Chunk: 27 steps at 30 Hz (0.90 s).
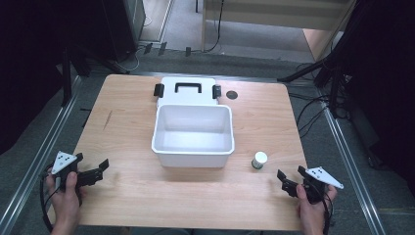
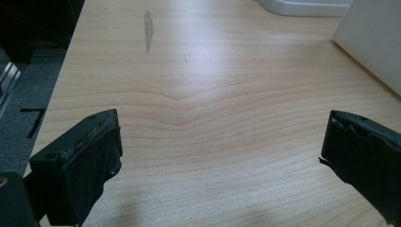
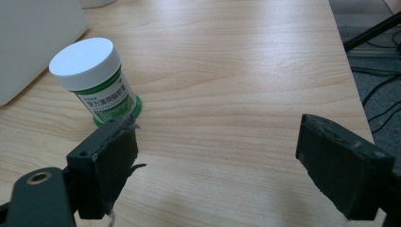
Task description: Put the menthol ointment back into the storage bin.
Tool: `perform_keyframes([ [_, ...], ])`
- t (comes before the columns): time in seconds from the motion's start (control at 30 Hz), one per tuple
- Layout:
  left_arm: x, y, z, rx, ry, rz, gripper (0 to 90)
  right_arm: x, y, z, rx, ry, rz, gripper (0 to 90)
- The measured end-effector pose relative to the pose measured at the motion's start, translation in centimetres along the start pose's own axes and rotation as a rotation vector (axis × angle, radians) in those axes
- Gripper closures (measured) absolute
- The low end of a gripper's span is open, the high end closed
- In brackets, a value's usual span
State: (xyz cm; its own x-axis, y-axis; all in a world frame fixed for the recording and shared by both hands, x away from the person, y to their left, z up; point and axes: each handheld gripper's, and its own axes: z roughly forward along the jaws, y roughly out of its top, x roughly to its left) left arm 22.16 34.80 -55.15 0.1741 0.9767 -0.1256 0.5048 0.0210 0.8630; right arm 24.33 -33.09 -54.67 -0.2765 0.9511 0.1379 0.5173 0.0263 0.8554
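Now, bin: the white bin (image 1: 193,134) stands open in the middle of the table (image 1: 137,196); I place everything else from it.
Lid: the white lid (image 1: 188,90) with its black handle and clips lies flat just behind the bin, touching its far rim.
Jar: the small jar (image 3: 94,80) with the white cap and green label stands upright on the wood, near the bin's front right corner and apart from it.
My right gripper (image 3: 217,165): low over the table, to the right of the bin and nearer to me; my jaws are wide apart with nothing between them, and the jar is just beyond my left jaw, not touched.
My left gripper (image 2: 222,156): to the left of the bin and nearer to me; jaws spread wide over bare wood, holding nothing.
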Motion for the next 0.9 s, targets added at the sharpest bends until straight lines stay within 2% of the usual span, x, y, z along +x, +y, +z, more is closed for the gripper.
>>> perform_keyframes([
  [0.17,-0.2,0.0,0.0,0.007,0.004,0.014,0.0,0.1,0.0,0.0,0.001,0.005,-0.003,14.1],
  [0.37,0.2,0.0,0.0,0.002,-0.012,-0.009,0.0,0.2,0.0,0.1,0.021,0.019,-0.016,14.4],
  [0.4,0.2,0.0,0.0,0.004,-0.02,-0.017,0.0,0.5,-0.1,0.1,0.047,0.042,-0.036,14.5],
  [0.5,0.3,0.0,0.0,0.003,-0.016,-0.024,0.0,1.1,-0.1,0.3,0.098,0.053,-0.095,14.6],
  [0.57,0.4,0.0,0.0,-0.004,-0.021,-0.029,0.0,1.8,0.1,0.5,0.15,0.035,-0.144,14.6],
  [0.7,0.4,-0.1,-0.2,-0.013,-0.022,-0.03,0.0,3.4,1.1,0.7,0.22,0.044,-0.219,14.1],
  [0.8,0.3,-0.1,-0.2,-0.017,-0.02,-0.025,0.0,3.9,1.6,0.7,0.246,0.038,-0.235,14.0],
  [0.9,0.0,-0.1,-0.2,-0.022,-0.014,-0.001,0.0,4.7,2.7,0.9,0.336,0.019,-0.27,14.0],
])
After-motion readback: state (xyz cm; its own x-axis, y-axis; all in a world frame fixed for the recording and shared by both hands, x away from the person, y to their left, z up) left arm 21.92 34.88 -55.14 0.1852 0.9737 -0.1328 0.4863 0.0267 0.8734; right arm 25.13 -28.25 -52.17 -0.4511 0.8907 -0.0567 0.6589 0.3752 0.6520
